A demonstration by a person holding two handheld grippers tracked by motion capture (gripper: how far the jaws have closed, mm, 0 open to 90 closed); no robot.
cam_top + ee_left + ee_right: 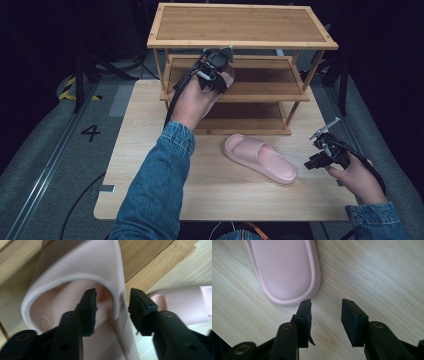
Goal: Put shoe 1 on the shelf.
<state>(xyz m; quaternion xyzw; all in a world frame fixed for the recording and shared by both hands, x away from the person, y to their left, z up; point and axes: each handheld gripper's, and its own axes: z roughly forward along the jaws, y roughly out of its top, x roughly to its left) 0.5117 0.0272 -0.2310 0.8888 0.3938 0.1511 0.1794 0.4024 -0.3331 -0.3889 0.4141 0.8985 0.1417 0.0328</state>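
A pink slipper (75, 267) lies on the middle tier (265, 82) of a bamboo shoe rack (240, 25). My left gripper (218, 74) (112, 302) is over it with its jaws apart. One jaw sits inside the slipper's strap opening and the other outside its side wall, and neither pad presses on it. A second pink slipper (260, 157) (284, 267) lies flat on the table in front of the rack. My right gripper (311, 164) (325, 312) hovers open just off its rounded end, with bare table between the jaws.
The rack stands at the back of the light wooden table (150, 170) and has three tiers. The table's left half and front edge are bare wood. Beyond the table there is grey floor with a painted number (90, 132) at the left.
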